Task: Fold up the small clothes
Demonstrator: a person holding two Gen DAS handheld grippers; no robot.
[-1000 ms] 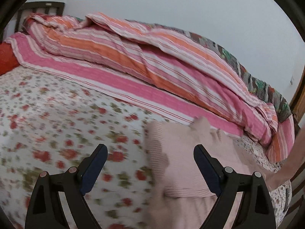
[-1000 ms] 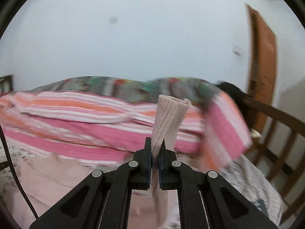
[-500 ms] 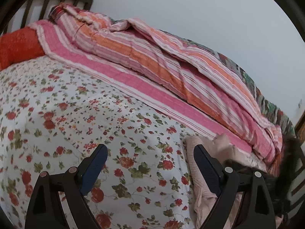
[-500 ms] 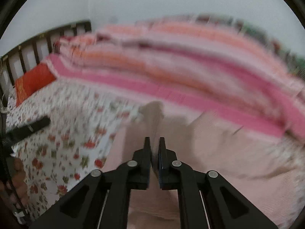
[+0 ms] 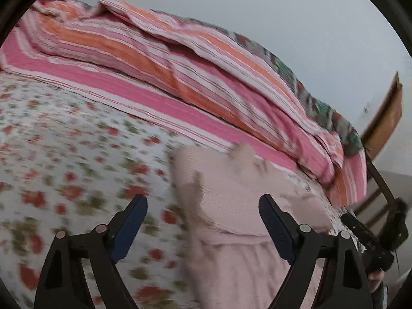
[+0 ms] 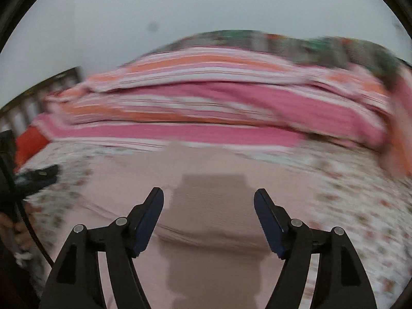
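Note:
A pale pink ribbed garment (image 5: 244,185) lies spread on the floral bed sheet (image 5: 64,154), with a folded-over layer across its middle. My left gripper (image 5: 203,200) hovers over the garment's left edge. Its jaws are wide and closing a little, and the pads press on nothing. In the right wrist view the garment (image 6: 219,162) lies flat below my right gripper (image 6: 208,191). Those jaws are opening with nothing between them, and their shadow falls on the cloth. The picture is blurred by motion.
A bunched pink, orange and white striped quilt (image 5: 180,59) runs along the far side of the bed. A red pillow (image 6: 31,141) sits by the headboard at the left. Wooden bed rails (image 5: 381,182) and a brown door (image 5: 386,118) are at the right.
My right gripper held up a strip of the pink garment, then came down toward the bed and opened. The strip now lies on the garment. My left gripper stayed open.

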